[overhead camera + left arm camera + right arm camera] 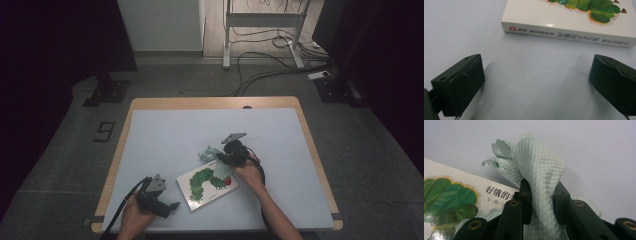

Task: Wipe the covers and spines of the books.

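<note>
Cloth [537,165] pinched in right tongs [541,195], lower part hidden, book [454,202] cropped.

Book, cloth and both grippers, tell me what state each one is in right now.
Book: closed, lying flat on the table, cover up.
Cloth: bunched up, pinched between the right gripper's jaws, hanging over the book's corner.
Right gripper: shut on the cloth.
Left gripper: open, nothing between its jaws, facing the book's spine.

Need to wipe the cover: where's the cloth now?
The cloth is pinched in the right gripper, over the book's far right corner.
</note>
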A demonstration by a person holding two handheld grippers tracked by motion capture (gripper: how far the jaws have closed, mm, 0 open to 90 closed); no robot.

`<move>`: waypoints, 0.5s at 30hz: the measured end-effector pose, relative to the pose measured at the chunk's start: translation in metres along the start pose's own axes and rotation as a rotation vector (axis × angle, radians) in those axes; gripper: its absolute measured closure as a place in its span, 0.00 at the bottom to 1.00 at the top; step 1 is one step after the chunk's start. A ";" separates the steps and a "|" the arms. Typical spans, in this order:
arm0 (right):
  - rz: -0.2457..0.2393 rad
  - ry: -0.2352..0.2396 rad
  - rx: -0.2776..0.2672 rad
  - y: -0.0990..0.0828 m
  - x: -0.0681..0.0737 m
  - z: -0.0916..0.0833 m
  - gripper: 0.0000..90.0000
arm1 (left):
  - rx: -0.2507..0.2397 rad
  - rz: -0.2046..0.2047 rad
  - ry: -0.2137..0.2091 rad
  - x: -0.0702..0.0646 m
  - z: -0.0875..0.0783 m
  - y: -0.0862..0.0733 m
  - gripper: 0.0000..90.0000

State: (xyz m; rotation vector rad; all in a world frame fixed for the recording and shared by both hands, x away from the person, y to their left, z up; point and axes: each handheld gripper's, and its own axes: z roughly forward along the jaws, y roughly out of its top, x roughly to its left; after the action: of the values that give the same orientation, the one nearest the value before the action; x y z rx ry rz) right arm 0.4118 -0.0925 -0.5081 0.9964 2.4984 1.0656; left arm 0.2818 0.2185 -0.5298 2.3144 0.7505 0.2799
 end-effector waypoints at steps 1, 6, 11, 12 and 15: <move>0.001 0.007 -0.008 0.001 0.001 -0.003 0.81 | 0.000 0.000 0.000 0.000 0.000 0.000 0.00; -0.012 0.008 -0.043 0.006 0.002 -0.028 0.81 | 0.001 0.002 0.000 0.000 0.000 0.000 0.00; -0.013 -0.002 -0.055 0.004 -0.001 -0.053 0.81 | 0.000 0.000 0.000 0.000 0.000 0.000 0.00; -0.014 -0.008 -0.057 0.002 -0.002 -0.057 0.81 | 0.000 0.000 -0.001 0.000 0.000 0.000 0.00; -0.010 -0.017 -0.062 -0.004 -0.006 -0.070 0.81 | 0.000 0.000 -0.001 0.000 0.000 0.000 0.00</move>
State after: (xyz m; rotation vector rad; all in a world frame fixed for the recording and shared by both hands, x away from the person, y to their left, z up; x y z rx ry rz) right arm 0.3823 -0.1367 -0.4622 0.9710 2.4391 1.1199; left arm 0.2818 0.2184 -0.5298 2.3139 0.7503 0.2784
